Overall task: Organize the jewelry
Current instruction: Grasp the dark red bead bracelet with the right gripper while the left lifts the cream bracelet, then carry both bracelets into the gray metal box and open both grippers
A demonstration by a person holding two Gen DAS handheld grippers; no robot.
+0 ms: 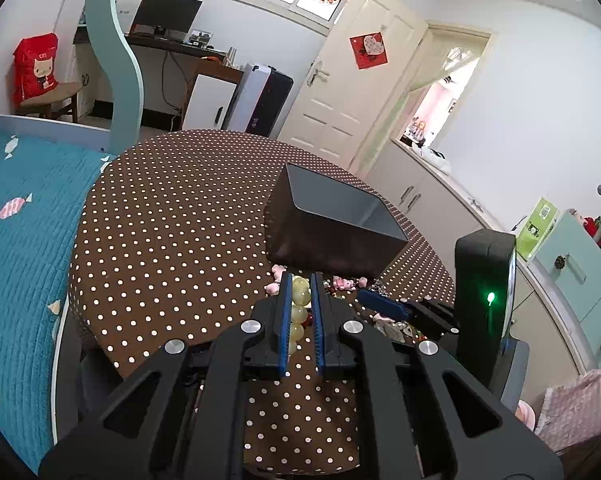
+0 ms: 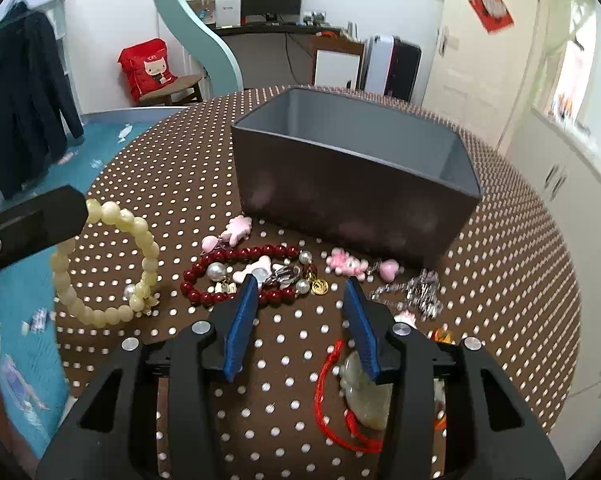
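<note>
Two grippers are at work over the dotted tablecloth [image 2: 148, 148], and the largest thing on it is the open grey box [image 2: 352, 184], which looks empty from the part of its inside that shows. The loose jewelry lies just in front of its near wall. The left gripper [image 1: 300, 280] is clenched on the pale yellow bead bracelet [image 2: 108, 264], whose loop hangs from its tip beside the heap, clear of the box. A good finish means carrying that loop over the rim before letting go, high enough that the dangling beads do not catch the wall or drag the dark red bead bracelet [image 2: 240, 276] along.

The right gripper [image 2: 302, 292] stands released, nothing between its pads, poised near the red bracelet, with the pink charms [image 2: 346, 264] and silver chain [image 2: 416, 292] beyond. The jade pendant on its red cord [image 2: 360, 396] sits low beside one finger; it should pick a single piece, not a tangle.

Writing: the red cushion [image 2: 148, 68] on the chair shows a cat and what may be "CAT", too small to be sure.
</note>
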